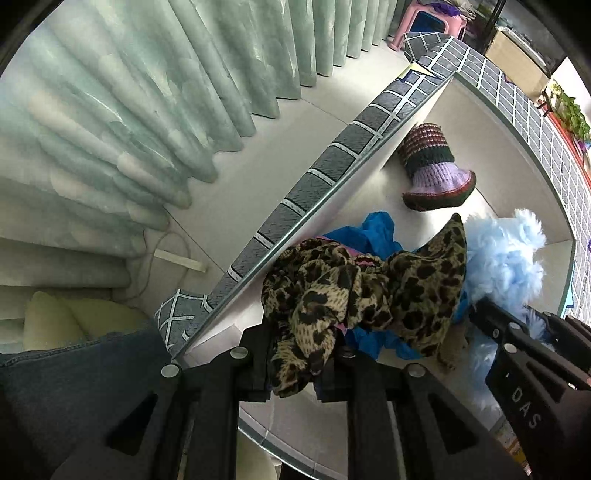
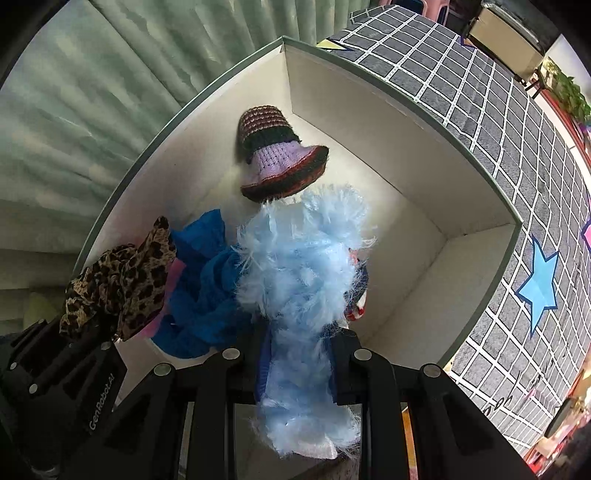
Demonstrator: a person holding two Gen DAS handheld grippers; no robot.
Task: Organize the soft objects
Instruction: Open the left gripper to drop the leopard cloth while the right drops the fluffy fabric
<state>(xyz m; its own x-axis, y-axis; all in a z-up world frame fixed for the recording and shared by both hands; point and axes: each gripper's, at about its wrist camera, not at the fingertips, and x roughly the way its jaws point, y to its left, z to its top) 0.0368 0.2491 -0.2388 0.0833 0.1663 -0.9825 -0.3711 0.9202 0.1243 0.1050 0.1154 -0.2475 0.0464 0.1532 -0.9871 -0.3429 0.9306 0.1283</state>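
Observation:
A white-lined box (image 2: 369,122) with a grey grid outside (image 1: 325,166) holds a knitted purple and dark striped hat (image 2: 280,162), also in the left wrist view (image 1: 432,166), and a blue cloth (image 2: 199,288) (image 1: 373,232). My left gripper (image 1: 301,363) is shut on a leopard-print scarf (image 1: 354,291) over the box's near left corner; it shows in the right wrist view (image 2: 118,280). My right gripper (image 2: 297,362) is shut on a fluffy light-blue piece (image 2: 299,266) (image 1: 498,251) above the box's middle. A red and white item (image 2: 356,308) peeks out behind the fluff.
Pale green curtains (image 1: 129,110) hang to the left above a light floor (image 1: 236,184). A pink stool (image 1: 424,22) stands far back. A grid mat with a blue star (image 2: 539,284) lies right of the box. Denim fabric (image 1: 74,387) is at lower left.

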